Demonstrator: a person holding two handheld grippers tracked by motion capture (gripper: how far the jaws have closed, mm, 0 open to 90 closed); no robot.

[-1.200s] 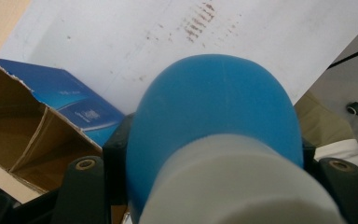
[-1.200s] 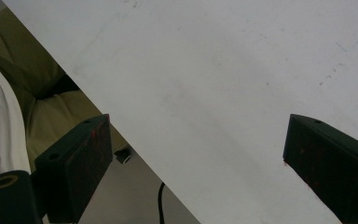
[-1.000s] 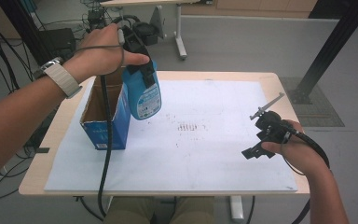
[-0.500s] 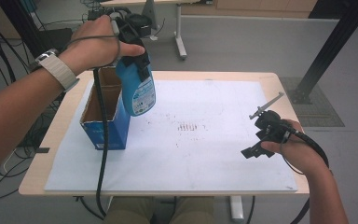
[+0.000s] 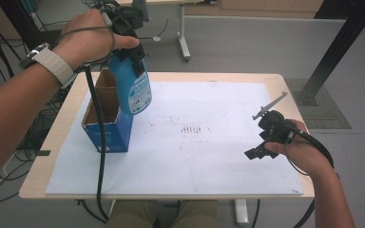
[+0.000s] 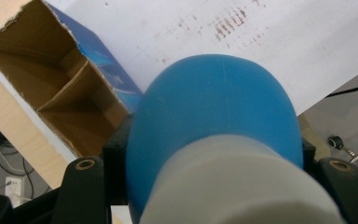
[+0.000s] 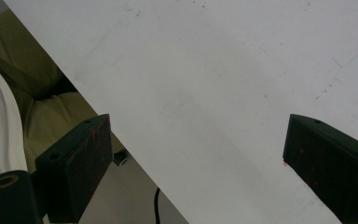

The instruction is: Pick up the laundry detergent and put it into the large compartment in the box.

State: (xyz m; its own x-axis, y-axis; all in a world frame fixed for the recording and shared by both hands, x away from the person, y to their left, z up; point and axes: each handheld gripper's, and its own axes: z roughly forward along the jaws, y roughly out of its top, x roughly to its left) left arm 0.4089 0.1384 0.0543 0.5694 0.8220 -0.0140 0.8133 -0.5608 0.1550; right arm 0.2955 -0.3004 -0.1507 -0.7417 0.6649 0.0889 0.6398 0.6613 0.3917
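Right now the left gripper (image 5: 134, 53) has its jaws clamped on the neck end of a blue bottle (image 5: 135, 85), which hangs in the air, tilted, above and just beside the open cardboard box (image 5: 105, 126) at the table's left. From the left gripper view the bottle's blue shoulder (image 6: 214, 112) blocks most of the box's divided compartments (image 6: 60, 93). The right gripper (image 5: 264, 142) rests near the white sheet's (image 5: 209, 156) right edge, jaws wide apart and holding nothing. Risks, as I judge it: the bottle's base could catch on the torn box rim and tip the light box over, or the smooth plastic could slip out of a grip this high up.
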